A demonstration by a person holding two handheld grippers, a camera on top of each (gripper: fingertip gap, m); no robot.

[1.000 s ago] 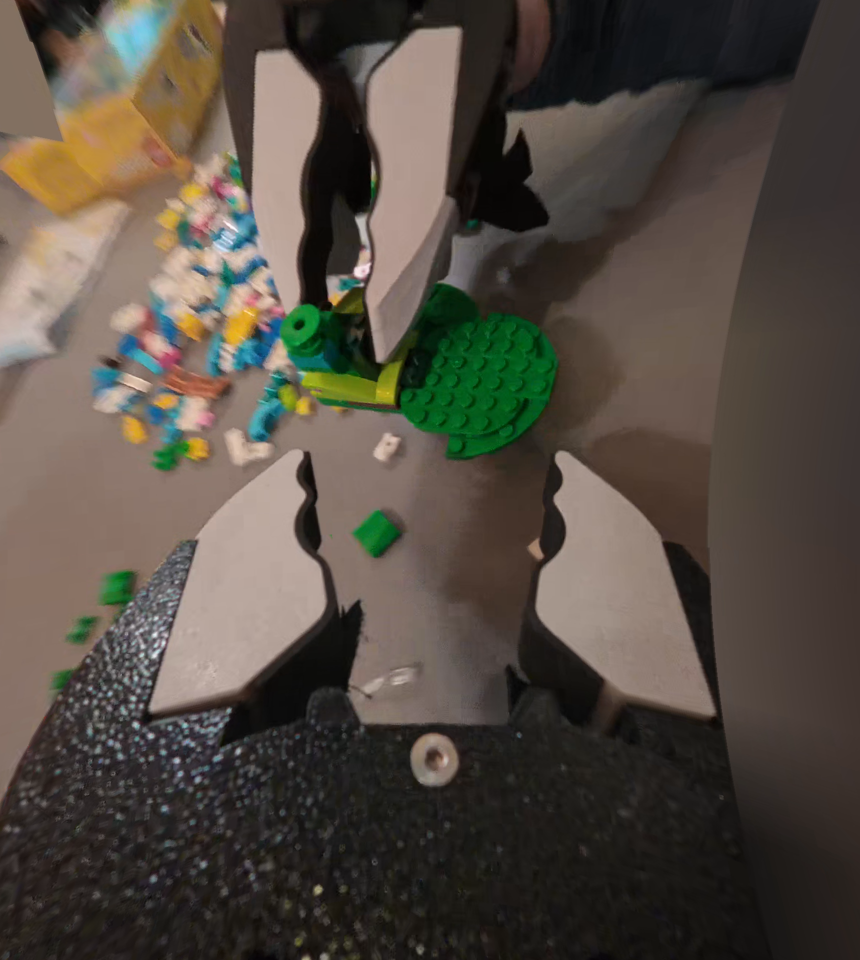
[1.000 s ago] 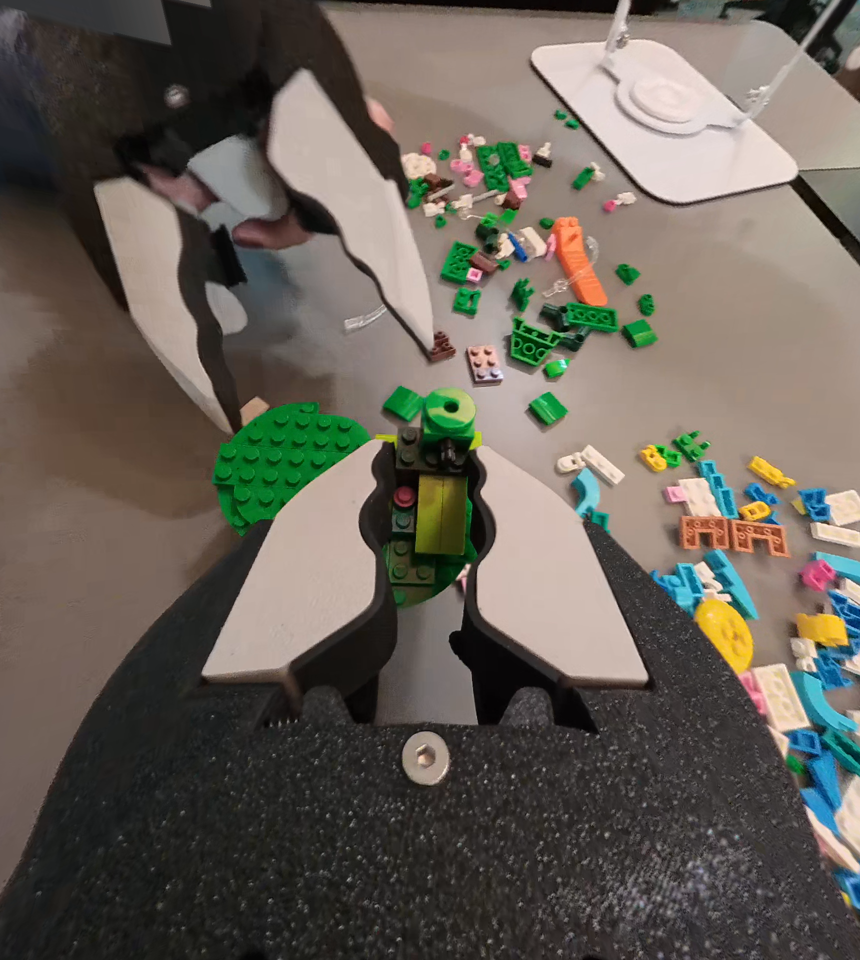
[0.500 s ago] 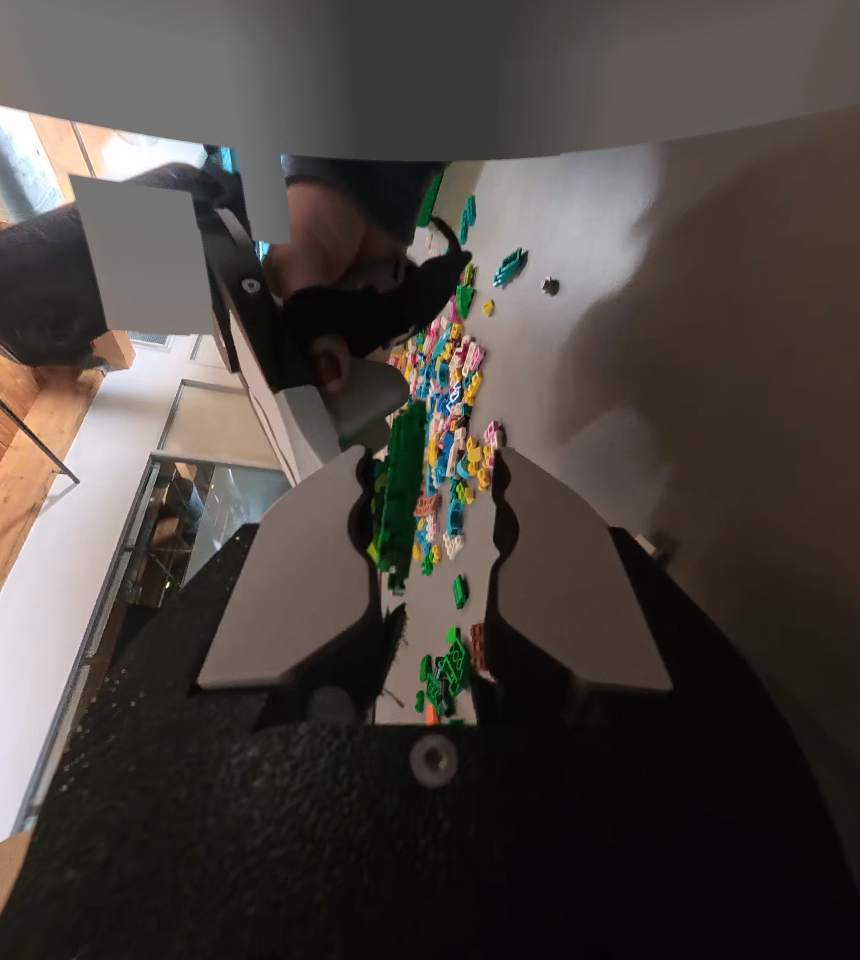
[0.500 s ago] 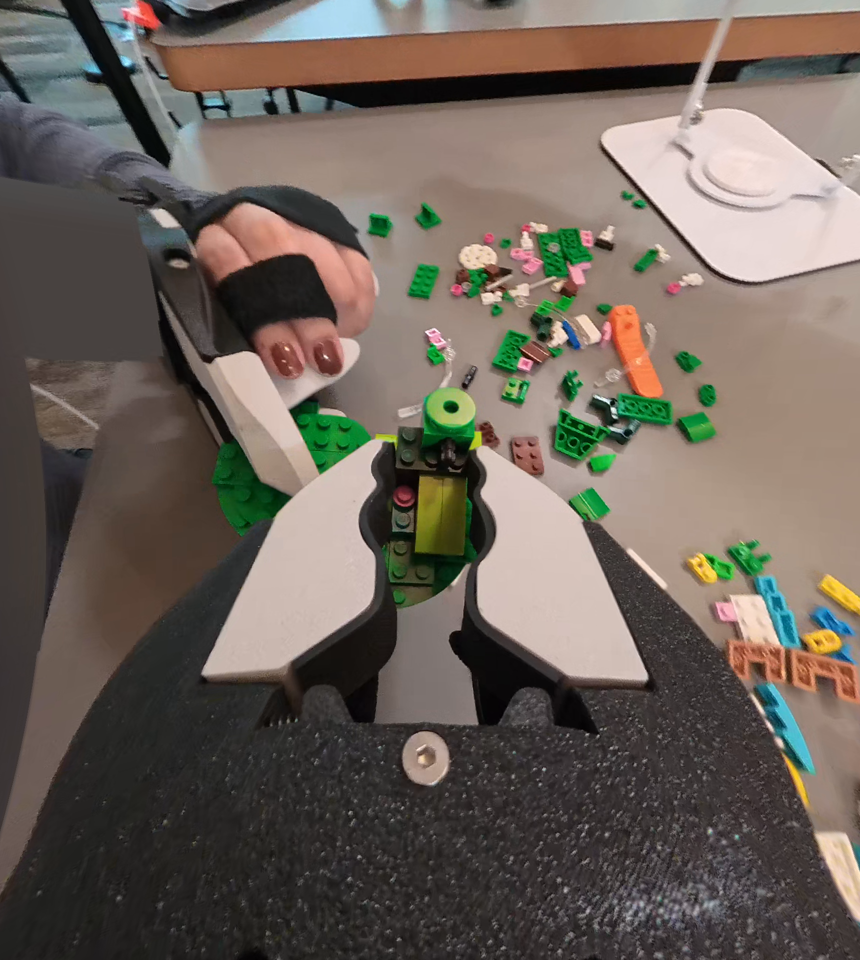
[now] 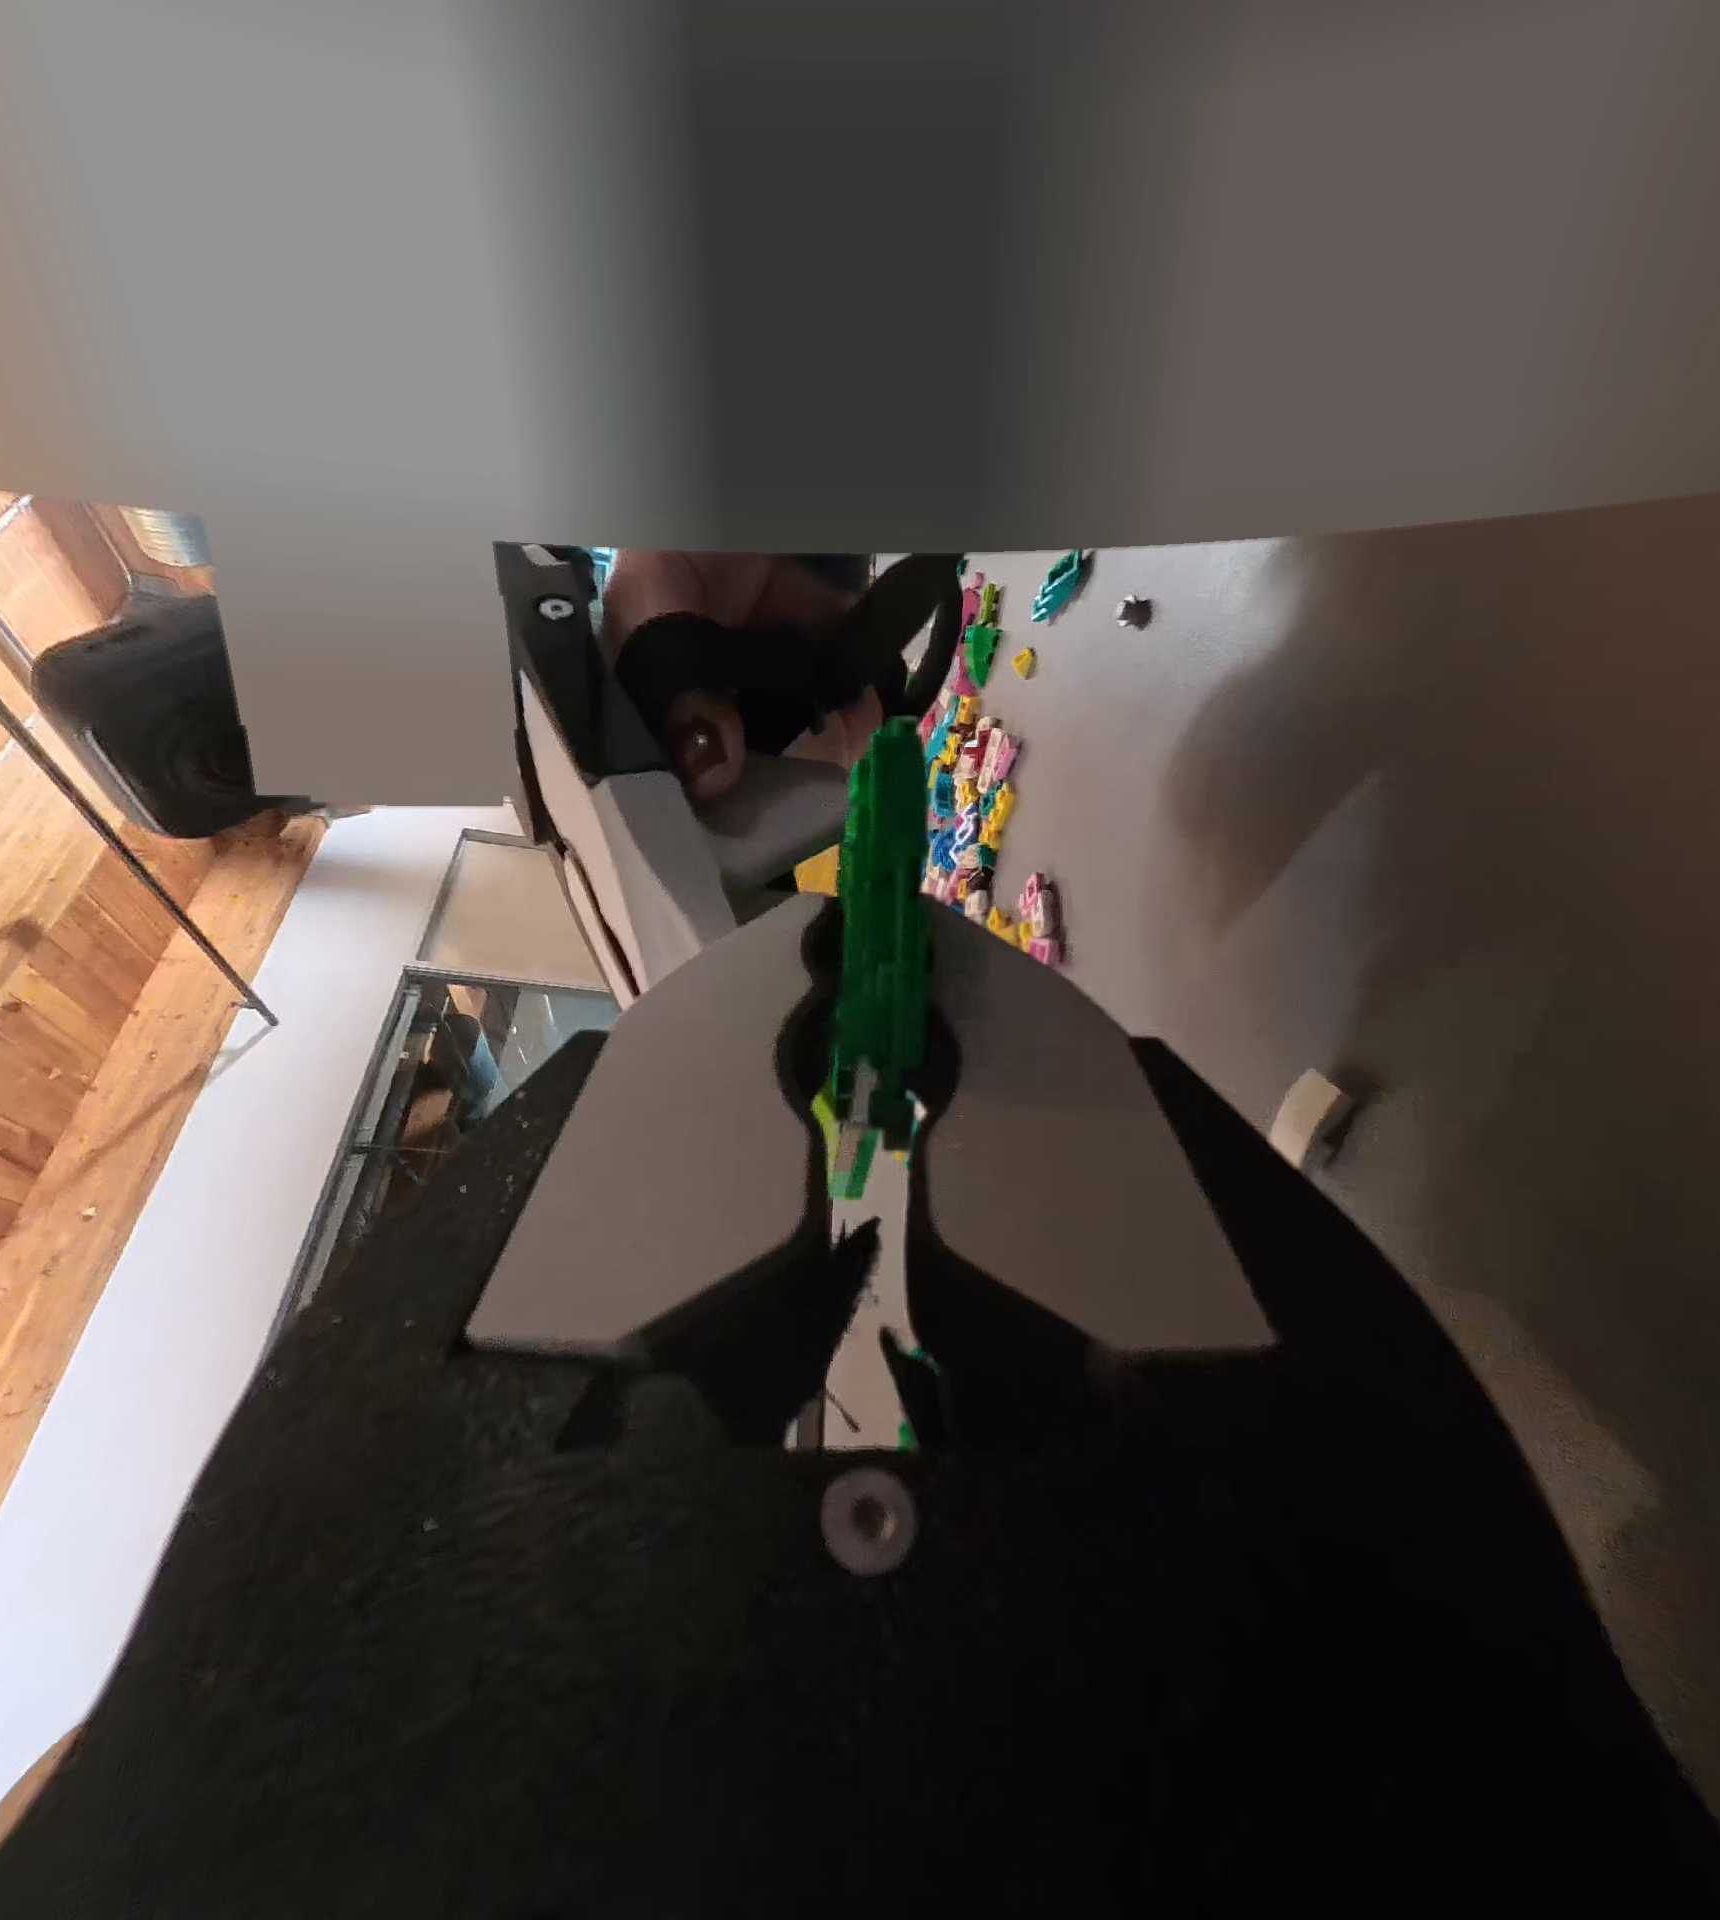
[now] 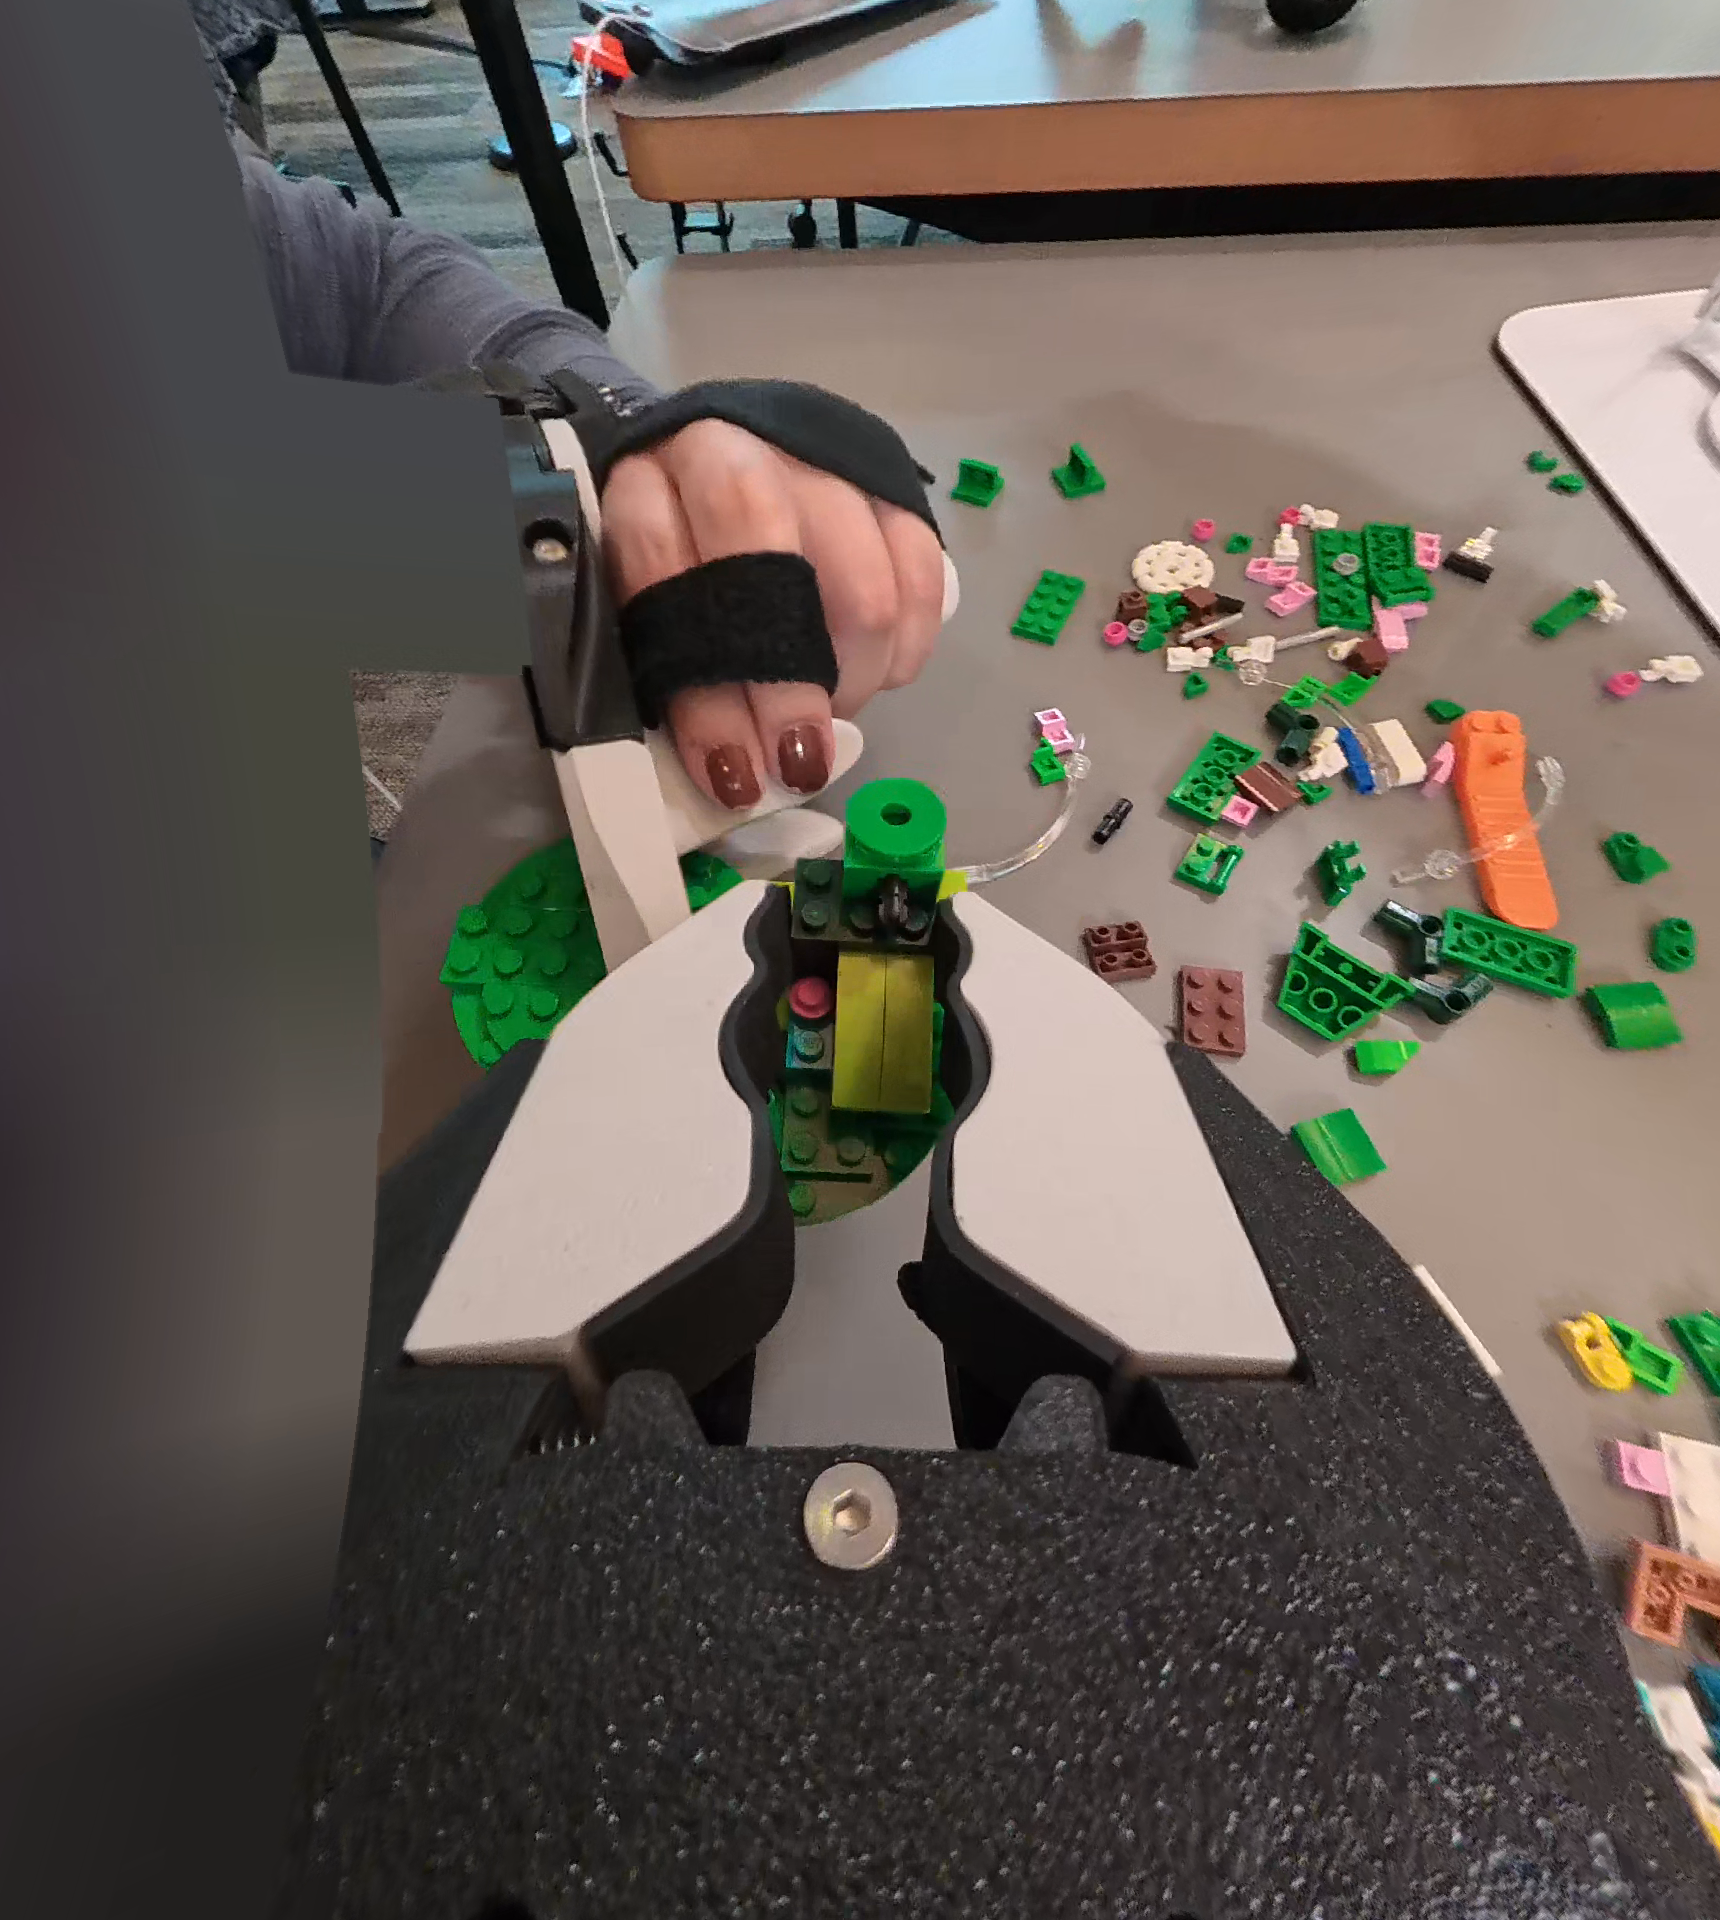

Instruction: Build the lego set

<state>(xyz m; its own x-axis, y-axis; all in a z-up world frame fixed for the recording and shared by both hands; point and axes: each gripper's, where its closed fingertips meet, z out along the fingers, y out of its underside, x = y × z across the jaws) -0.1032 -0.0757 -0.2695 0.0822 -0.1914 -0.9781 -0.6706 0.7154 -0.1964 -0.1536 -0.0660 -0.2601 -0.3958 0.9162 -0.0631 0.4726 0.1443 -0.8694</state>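
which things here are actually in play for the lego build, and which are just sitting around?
In play:
- green lego assembly, clamped in right gripper
- its round green plate, clamped edge-on in left gripper
- loose bricks on the table

Lying about:
- orange brick separator
- white stand base

Two grippers [image 6: 861, 914] [image 5: 871, 935], one green model [image 6: 877, 1039], one orange separator [image 6: 1500, 831].

The black-bodied right gripper with pale grey fingers [image 6: 861, 997] is reaching forward, its jaws drawn close together. The left gripper [image 5: 871, 1023] is lying rolled onto its side, jaws nearly closed. A person's hand in a black strap [image 6: 762, 582] is gripping it from above.
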